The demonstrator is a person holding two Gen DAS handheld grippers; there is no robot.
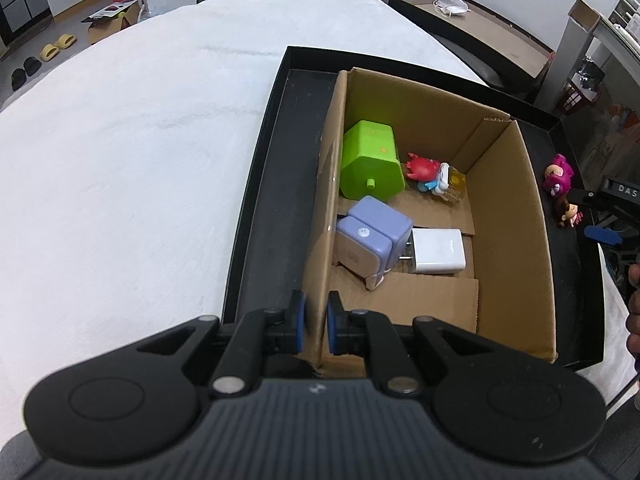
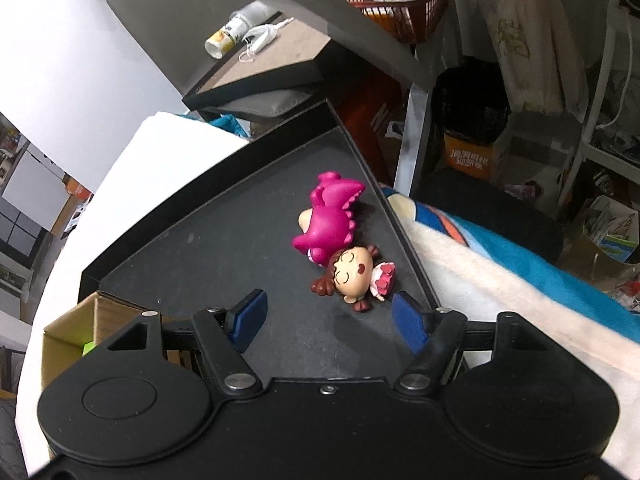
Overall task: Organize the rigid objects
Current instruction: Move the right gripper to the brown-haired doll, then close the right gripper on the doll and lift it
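Observation:
A cardboard box (image 1: 516, 240) stands in a black tray (image 1: 272, 216) on the white table. In it lie a green block (image 1: 370, 162), a red crab toy (image 1: 420, 168), a yellow cube (image 1: 456, 184), two purple chargers (image 1: 372, 236) and a white charger (image 1: 438, 250). My left gripper (image 1: 316, 322) is shut on the box's left wall. A pink figure (image 2: 330, 216) and a brown-haired doll (image 2: 352, 272) lie on the tray floor (image 2: 200, 248). My right gripper (image 2: 330, 318) is open just in front of the doll.
The two figures also show at the tray's right side in the left wrist view (image 1: 560, 176). A blue and white blanket (image 2: 500, 264) lies right of the tray. A bottle (image 2: 234, 30) and mask lie on a side table. Clutter and a red basket (image 2: 400, 4) stand behind.

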